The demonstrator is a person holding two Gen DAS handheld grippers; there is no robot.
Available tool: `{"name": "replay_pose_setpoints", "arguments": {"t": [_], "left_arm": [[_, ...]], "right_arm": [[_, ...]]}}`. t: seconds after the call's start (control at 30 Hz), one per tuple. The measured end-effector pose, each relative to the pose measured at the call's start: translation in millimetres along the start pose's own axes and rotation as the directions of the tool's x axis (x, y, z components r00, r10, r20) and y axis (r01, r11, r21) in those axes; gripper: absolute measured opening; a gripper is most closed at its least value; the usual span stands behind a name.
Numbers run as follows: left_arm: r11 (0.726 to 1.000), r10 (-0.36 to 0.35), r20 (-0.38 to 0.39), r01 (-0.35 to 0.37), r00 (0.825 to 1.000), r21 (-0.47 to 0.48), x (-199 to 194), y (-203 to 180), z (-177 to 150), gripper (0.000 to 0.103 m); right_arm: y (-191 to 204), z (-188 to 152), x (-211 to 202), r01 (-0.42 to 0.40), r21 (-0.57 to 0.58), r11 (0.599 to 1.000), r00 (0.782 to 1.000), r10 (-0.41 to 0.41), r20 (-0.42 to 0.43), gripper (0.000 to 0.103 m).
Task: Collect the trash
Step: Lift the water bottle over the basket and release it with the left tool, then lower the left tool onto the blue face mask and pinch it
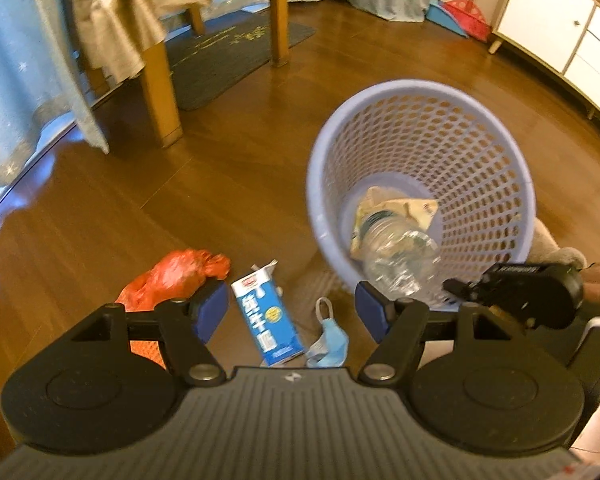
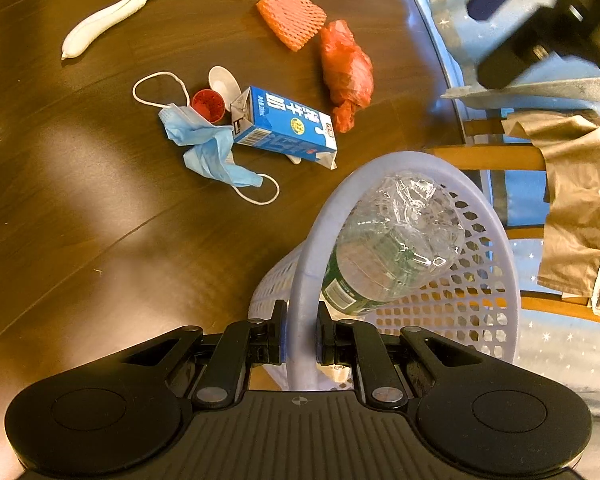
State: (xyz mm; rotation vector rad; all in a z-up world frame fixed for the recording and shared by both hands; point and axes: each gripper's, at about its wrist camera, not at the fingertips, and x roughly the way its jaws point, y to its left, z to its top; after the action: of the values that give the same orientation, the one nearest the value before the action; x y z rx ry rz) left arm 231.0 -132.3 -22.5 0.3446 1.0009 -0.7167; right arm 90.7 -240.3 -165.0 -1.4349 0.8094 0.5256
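Right gripper (image 2: 300,336): closed on the basket (image 2: 496,240) rim, clear bottle (image 2: 392,248) just ahead. Left gripper (image 1: 290,310): wide open, empty, milk carton (image 1: 266,320) between its fingers, below.

Both wrist cameras look steeply down at the floor from close by, from different sides, sharing the basket (image 1: 420,176) (image 2: 404,264) and carton (image 1: 266,320) (image 2: 284,128).
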Motion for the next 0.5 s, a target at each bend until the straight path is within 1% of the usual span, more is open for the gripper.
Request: {"name": "replay_pose_setpoints", "arguments": {"t": [0.17,0.27,0.37,0.5], "left_arm": [[1.000,0.021,-0.020,-0.021,1.000,0.007,5,6,-16,0.066],[1.000,0.009,-0.037,-0.008,0.999,0.011,12,9,-28,0.066],[1.000,0.011,-0.060,-0.010,0.998,0.018,20,13,-41,0.066],[0.999,0.033,-0.079,-0.032,0.996,0.010,29,19,-62,0.066]], "right_arm": [[-1,0,1,0.005,0.007,1.000,1.000,-0.005,-0.003,0.009],[-2,-1,0,0.007,0.010,1.000,1.000,-0.007,-0.004,0.009],[-3,-1,0,0.007,0.013,1.000,1.000,-0.007,-0.004,0.010],[-3,-1,0,0.010,0.013,1.000,1.000,-0.010,-0.005,0.010]]}}
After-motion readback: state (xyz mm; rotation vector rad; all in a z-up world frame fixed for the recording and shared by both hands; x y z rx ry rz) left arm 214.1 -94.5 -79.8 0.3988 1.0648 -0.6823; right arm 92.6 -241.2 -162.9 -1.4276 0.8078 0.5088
